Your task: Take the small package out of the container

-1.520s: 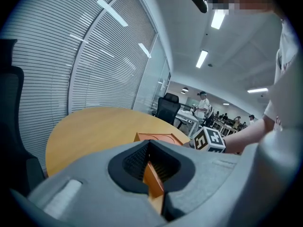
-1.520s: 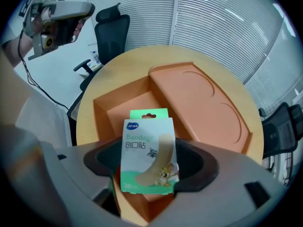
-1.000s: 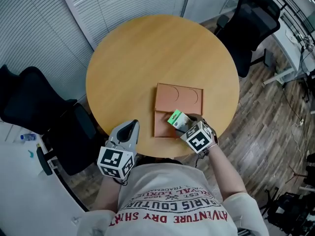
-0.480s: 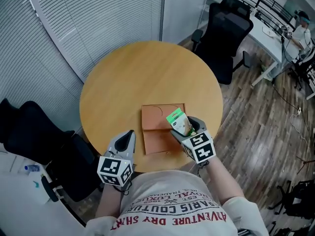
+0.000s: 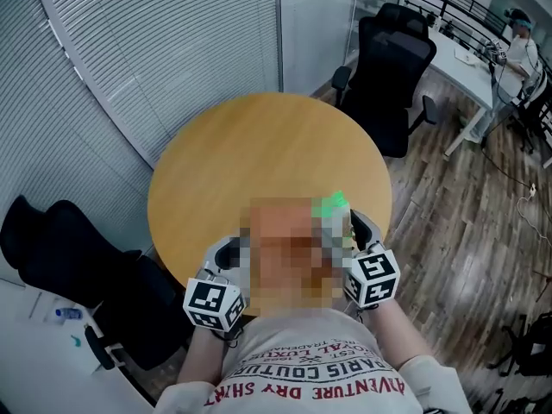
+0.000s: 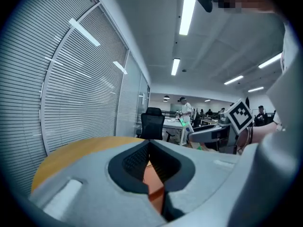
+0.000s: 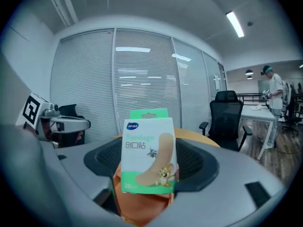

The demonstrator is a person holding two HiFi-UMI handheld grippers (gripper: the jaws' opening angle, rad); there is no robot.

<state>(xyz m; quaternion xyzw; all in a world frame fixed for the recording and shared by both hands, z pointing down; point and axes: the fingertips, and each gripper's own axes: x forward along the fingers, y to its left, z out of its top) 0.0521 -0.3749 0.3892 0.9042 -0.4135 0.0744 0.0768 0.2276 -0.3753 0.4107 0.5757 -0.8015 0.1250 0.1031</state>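
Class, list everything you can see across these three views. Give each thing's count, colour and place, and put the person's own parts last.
small package: one, white and green bandage pack, upright in the right gripper
orange container: one, near edge of the table, mostly masked in the head view
table: one, round, light wood, centre
office chairs: at least two, black, one beyond the table, one at its left
blinds: grey-white, far wall
desk: one, white, far right
floor: brown planks
bystander: one, white top, by the desk
left gripper: grey, jaws closed on an orange strip, apparently the container's edge
right gripper: grey, shut on the package
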